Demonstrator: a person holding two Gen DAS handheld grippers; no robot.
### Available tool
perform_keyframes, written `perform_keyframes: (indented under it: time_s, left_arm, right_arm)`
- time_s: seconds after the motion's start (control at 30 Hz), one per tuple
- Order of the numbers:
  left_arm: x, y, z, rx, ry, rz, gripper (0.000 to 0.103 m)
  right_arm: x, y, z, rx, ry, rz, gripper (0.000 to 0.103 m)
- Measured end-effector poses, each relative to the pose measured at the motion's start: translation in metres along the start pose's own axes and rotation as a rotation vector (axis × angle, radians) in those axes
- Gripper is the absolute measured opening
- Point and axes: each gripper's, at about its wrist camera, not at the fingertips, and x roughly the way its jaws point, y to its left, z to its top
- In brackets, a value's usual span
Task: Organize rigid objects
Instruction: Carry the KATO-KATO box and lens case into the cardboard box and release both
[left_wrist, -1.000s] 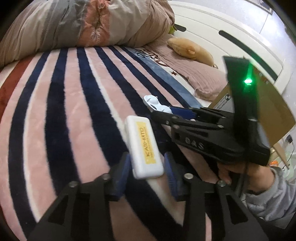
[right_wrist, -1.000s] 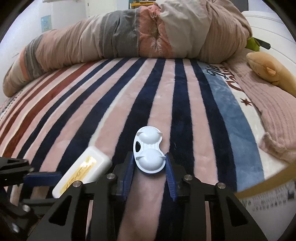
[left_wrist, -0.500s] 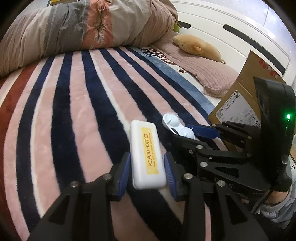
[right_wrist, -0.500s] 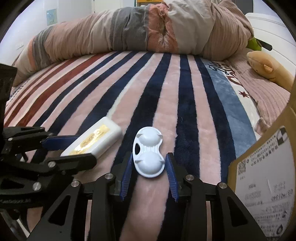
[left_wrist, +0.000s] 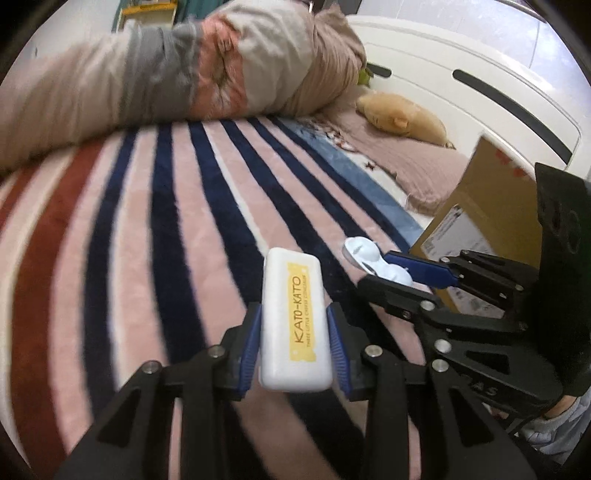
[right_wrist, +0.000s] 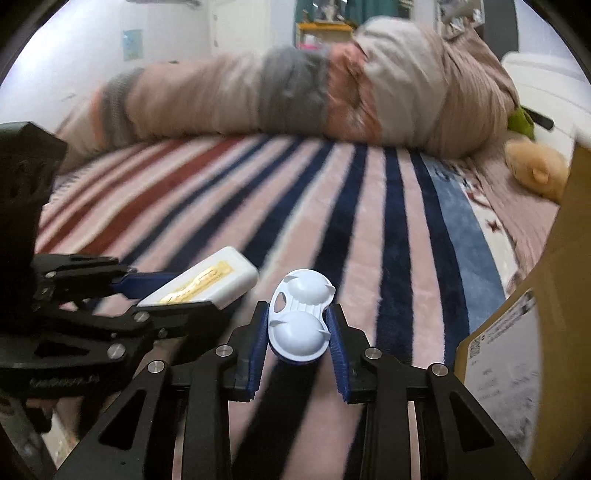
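Note:
My left gripper is shut on a white rectangular case with a yellow KATO-KATO label, held above the striped blanket. My right gripper is shut on a pale blue double-cup contact lens case, also lifted. The two grippers are side by side: the right gripper with the lens case shows at the right in the left wrist view, and the left gripper with the white case shows at the left in the right wrist view.
A cardboard box stands at the right, also in the right wrist view. A rolled duvet lies across the back of the striped blanket. A plush toy lies on a pink pillow by the white headboard.
Both grippers have lifted and pulled back from the blanket with their objects still held. The cardboard box has come closer on the right.

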Motion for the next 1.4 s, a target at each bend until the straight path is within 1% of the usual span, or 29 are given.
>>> perform_keyframes:
  time_s: [0.1, 0.23, 0.33, 0.47, 0.6, 0.67, 0.77, 0.87, 0.93, 1.13, 1.27, 1.4]
  left_arm:
    - [-0.038, -0.009, 0.004, 0.014, -0.046, 0.024, 0.032]
    - [-0.083, -0.032, 0.011, 0.053, -0.106, 0.035, 0.032]
    - [-0.109, -0.058, 0.019, 0.09, -0.14, 0.015, 0.032]
    - [-0.121, -0.098, 0.035, 0.133, -0.163, -0.043, 0.032]
    - [-0.114, -0.147, 0.05, 0.197, -0.155, -0.098, 0.032]
    - [-0.104, -0.172, 0.058, 0.228, -0.137, -0.131, 0.032]
    - [-0.09, -0.202, 0.065, 0.268, -0.111, -0.159, 0.032]
    - [-0.069, -0.227, 0.07, 0.299, -0.074, -0.166, 0.032]
    - [-0.06, -0.236, 0.072, 0.308, -0.055, -0.166, 0.032]
    - [-0.038, -0.25, 0.076, 0.324, -0.006, -0.162, 0.032]
    - [-0.029, -0.253, 0.078, 0.324, 0.016, -0.18, 0.032]
    - [-0.021, -0.255, 0.078, 0.338, 0.028, -0.167, 0.032]
  right_arm:
    - [-0.035, 0.014, 0.007, -0.029, -0.054, 0.051, 0.027]
    - [-0.089, 0.024, 0.014, -0.063, -0.152, 0.076, 0.026]
    - [-0.126, 0.019, 0.015, -0.073, -0.214, 0.076, 0.027]
    - [-0.166, -0.006, 0.008, -0.046, -0.264, 0.059, 0.027]
    - [-0.194, -0.048, -0.008, 0.009, -0.281, 0.022, 0.027]
    - [-0.201, -0.073, -0.015, 0.047, -0.263, 0.008, 0.027]
    - [-0.203, -0.109, -0.028, 0.099, -0.227, -0.026, 0.027]
    - [-0.198, -0.135, -0.039, 0.152, -0.184, -0.005, 0.027]
    - [-0.191, -0.146, -0.045, 0.173, -0.158, 0.002, 0.027]
    - [-0.183, -0.173, -0.057, 0.207, -0.146, 0.012, 0.027]
    - [-0.177, -0.182, -0.056, 0.206, -0.143, 0.022, 0.028]
    - [-0.176, -0.182, -0.057, 0.182, -0.142, 0.035, 0.028]
